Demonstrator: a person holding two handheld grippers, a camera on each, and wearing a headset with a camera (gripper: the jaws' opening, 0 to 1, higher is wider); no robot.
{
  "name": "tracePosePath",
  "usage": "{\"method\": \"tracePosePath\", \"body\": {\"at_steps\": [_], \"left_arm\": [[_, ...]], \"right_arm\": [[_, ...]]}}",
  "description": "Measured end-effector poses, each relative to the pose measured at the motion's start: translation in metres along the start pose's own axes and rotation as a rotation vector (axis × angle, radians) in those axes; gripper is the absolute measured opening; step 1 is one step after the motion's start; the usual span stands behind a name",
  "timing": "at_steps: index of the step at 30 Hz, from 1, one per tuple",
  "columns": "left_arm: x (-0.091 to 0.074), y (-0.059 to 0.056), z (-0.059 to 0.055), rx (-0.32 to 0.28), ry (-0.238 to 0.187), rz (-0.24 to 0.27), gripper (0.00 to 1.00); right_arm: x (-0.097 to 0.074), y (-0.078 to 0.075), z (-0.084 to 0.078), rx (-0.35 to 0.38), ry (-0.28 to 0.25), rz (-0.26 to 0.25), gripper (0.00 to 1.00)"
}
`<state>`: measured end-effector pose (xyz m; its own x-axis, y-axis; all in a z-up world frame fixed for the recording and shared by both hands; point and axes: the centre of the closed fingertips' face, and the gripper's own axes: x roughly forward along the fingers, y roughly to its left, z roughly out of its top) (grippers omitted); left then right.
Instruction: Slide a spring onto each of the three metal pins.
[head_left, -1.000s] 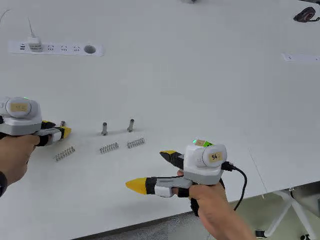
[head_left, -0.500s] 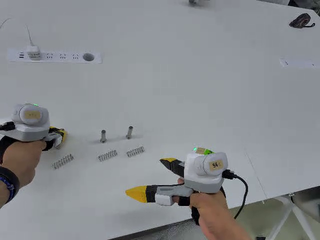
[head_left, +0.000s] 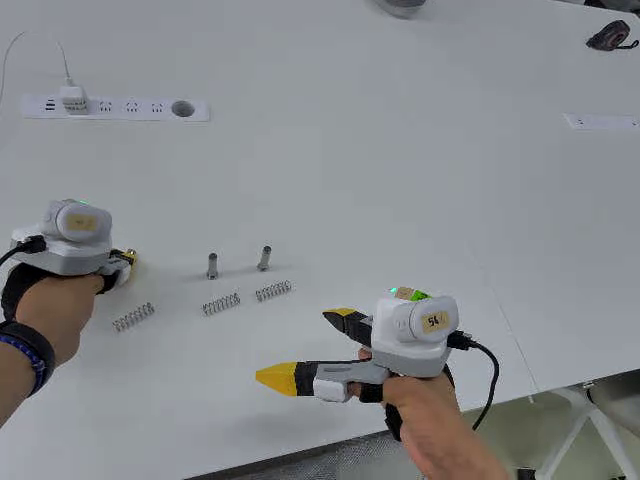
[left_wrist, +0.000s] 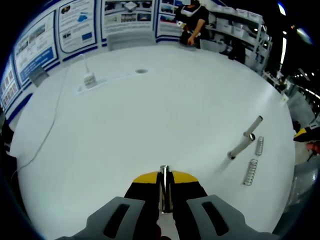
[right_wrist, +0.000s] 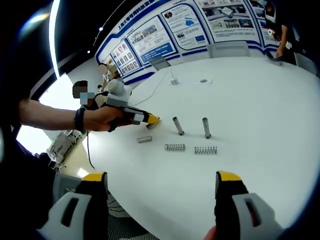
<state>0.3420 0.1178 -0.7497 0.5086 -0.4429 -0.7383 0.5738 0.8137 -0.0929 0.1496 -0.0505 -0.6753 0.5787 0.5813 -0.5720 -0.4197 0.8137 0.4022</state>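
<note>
1. Yellow-tipped left gripper: jaws pinched tight on a short silver metal pin, which stands upright btwn the tips. In the head view this gripper sits low over the white tabletop. Can't tell if the pin's foot touches it.
2. Second silver pin and third silver pin stand upright on the top, apart from each other, off to the right of the left gripper's tips. In the left gripper view they show at right, second pin nearer, third beyond.
3. Three small coiled wire springs lie flat in a row, none on a pin. First spring is just below the left gripper's tips. Middle spring is in front of the second pin, last spring in front of the third.
4. Right gripper: yellow-tipped jaws spread wide, nothing btwn them, near the table's front edge. In its own view the pins and springs lie straight ahead, well apart from the tips, w/ the left gripper beyond them at left.
5. White power strip lies far beyond the left gripper, one plug in it.
</note>
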Motion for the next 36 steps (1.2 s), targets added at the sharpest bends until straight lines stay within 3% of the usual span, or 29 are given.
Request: {"method": "tracePosePath", "body": {"at_steps": [5,36], "left_arm": [[-0.011,0.002,0.004,-0.014,-0.031,0.002,0.07],[-0.04,-0.002,-0.003,-0.053,-0.084,0.009,0.07]], "right_arm": [[0.0,-0.001,-0.002,0.006,0.001,-0.001,0.9],[-0.002,0.002,-0.001,0.005,-0.008,0.002,0.9]]}}
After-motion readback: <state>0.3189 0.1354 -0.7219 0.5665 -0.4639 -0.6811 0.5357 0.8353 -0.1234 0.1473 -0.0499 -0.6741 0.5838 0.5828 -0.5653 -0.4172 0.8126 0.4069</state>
